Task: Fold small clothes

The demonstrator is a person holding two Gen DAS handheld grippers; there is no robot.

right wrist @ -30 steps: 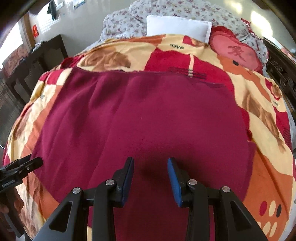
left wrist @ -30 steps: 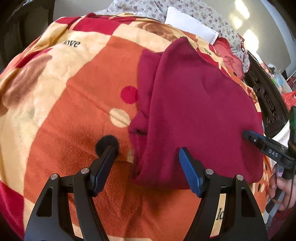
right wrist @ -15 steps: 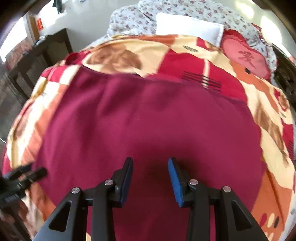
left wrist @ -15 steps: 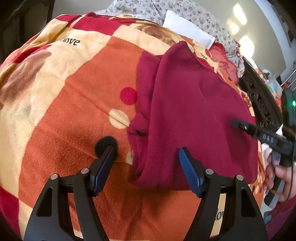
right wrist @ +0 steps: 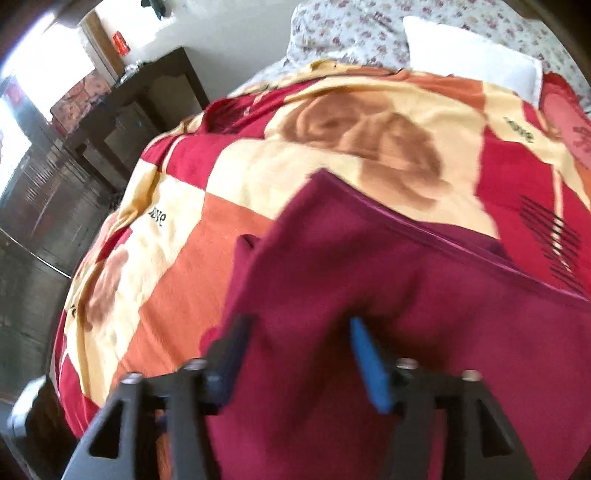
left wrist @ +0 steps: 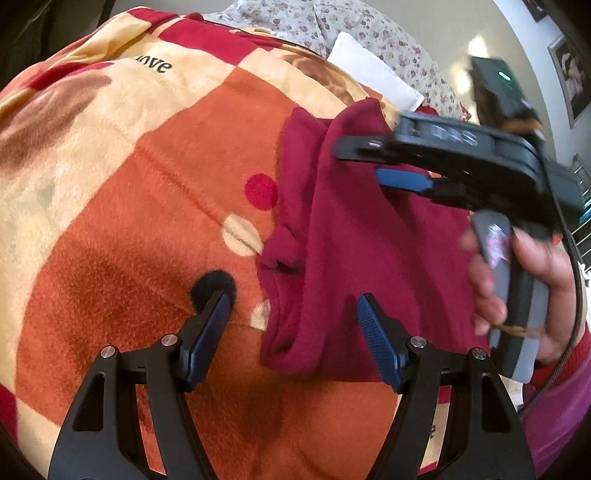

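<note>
A dark red garment (left wrist: 354, 236) lies folded on a patterned orange, red and cream blanket (left wrist: 155, 192); it also fills the lower right of the right wrist view (right wrist: 424, 325). My left gripper (left wrist: 295, 314) is open and empty, its jaws astride the garment's near left corner just above the blanket. My right gripper (right wrist: 295, 347) is open and empty, hovering over the garment's left part. In the left wrist view the right gripper (left wrist: 364, 158) reaches in from the right, above the garment's far end, held by a hand.
A white pillow (right wrist: 472, 62) and a flowered quilt (right wrist: 351, 33) lie at the head of the bed. A red cushion (right wrist: 569, 125) sits at the far right. Dark wooden furniture (right wrist: 122, 114) stands left of the bed.
My right gripper has swung left and forward across the garment, opening wider, with motion blur. My left gripper has hardly moved and stays open.
</note>
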